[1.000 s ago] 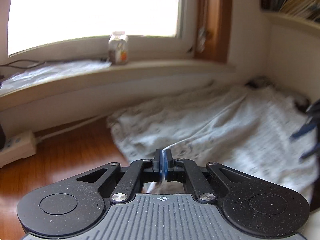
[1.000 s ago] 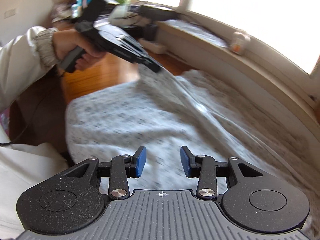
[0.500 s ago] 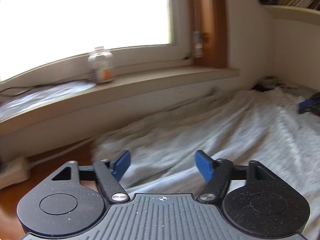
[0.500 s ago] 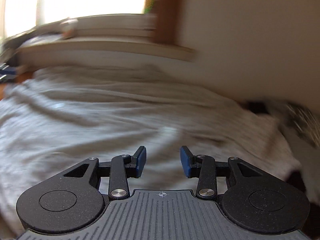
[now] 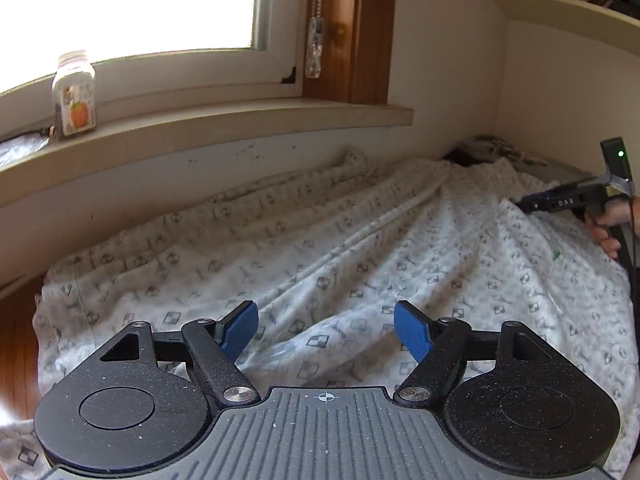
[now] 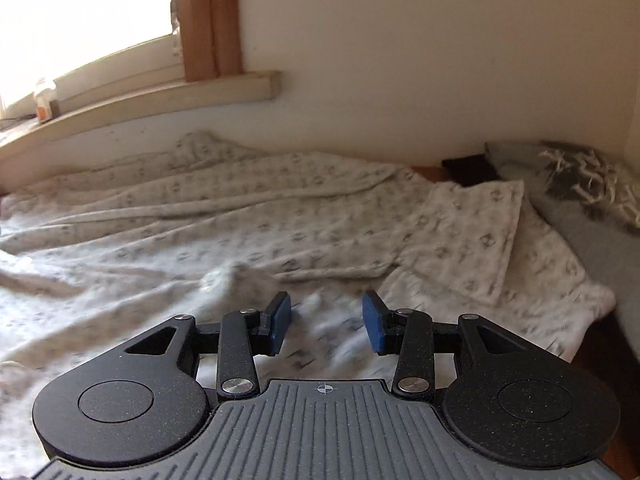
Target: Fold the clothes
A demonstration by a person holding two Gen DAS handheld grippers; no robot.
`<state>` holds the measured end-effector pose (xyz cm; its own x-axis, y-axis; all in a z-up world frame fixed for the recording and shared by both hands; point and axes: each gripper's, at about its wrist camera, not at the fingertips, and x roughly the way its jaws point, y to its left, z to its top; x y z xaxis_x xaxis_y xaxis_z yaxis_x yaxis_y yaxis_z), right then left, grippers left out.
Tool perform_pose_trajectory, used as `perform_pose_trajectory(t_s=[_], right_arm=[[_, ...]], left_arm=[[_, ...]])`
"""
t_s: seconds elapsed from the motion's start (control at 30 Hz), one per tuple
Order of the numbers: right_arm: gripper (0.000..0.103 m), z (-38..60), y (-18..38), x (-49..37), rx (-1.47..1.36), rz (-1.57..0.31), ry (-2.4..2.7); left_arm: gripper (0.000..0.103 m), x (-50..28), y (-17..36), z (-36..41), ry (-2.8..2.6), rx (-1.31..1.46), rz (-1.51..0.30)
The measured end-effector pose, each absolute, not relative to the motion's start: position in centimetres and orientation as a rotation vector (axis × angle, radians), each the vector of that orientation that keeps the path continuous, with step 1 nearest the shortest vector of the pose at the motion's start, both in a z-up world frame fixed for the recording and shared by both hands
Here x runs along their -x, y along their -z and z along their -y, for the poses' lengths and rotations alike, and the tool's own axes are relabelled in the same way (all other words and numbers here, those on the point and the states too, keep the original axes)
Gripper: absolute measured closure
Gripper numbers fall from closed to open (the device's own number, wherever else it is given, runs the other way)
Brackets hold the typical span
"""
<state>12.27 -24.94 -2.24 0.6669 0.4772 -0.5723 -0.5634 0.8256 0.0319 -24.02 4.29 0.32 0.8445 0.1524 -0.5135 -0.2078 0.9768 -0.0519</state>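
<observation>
spread flat over a wooden floor (image 5: pixel 16 344), a pale printed garment (image 5: pixel 360 248), pushed up against the wall under the window sill (image 5: pixel 208 132). long creases running from the far corner toward the near edge, so not yet smoothed; probably laid out this way to give a flat base for the first fold. one short sleeve (image 6: pixel 472 232) lying turned in over the body at the far right end, next to a grey fringed blanket (image 6: pixel 580 184). a small jar (image 5: pixel 74 94) standing on the sill, well apart from the work. books on a shelf (image 5: pixel 568 4) high in the corner.

left gripper (image 5: pixel 326 332) hovering low above the near part of the cloth, jaws spread wide, nothing between the blue pads (image 5: pixel 238 330). whether the tips brush the fabric, hard to say; no pinched ridge showing between them. likely parked here to line up on a near edge or a crease.

right gripper (image 6: pixel 326 326) also released, jaws parted somewhat less than the left pair, empty, pointed over the middle of the cloth toward the folded-in sleeve. some blur in the fabric just ahead of the pads, so contact cannot be told. from the left camera, the same tool seen at the far right edge (image 5: pixel 560 202), held in a hand (image 5: pixel 608 226) over the far hem.

judged from the lie of things: early in the fold, with both tools free and the garment open. next grasp likely to need a clean edge, taking only the layer meant to be lifted.
</observation>
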Motion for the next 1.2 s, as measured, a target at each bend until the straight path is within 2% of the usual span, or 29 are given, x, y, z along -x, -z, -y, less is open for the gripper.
perform_pose_trajectory(t_s=[0.3, 0.63, 0.8, 0.97, 1.2], right_arm=[[0.059, 29.7, 2.7, -15.2, 0.054, -0.610, -0.473], [0.059, 30.0, 2.7, -15.8, 0.097, -0.612, -0.490], [0.053, 29.5, 2.6, -16.4, 0.123, -0.618, -0.493], [0.046, 28.3, 2.8, -17.2, 0.151, -0.616, -0.490], [0.045, 28.1, 2.9, -17.7, 0.156, -0.616, -0.503]], left_arm=[[0.021, 24.8, -0.1, -5.5, -0.205, 0.117, -0.610], [0.021, 24.1, 0.2, -6.9, -0.194, 0.057, -0.667], [0.016, 23.4, 0.3, -7.1, -0.203, 0.034, -0.681], [0.016, 23.4, -0.4, -5.3, -0.246, -0.049, -0.644], [0.016, 19.1, -2.9, 1.0, -0.064, -0.028, -0.591]])
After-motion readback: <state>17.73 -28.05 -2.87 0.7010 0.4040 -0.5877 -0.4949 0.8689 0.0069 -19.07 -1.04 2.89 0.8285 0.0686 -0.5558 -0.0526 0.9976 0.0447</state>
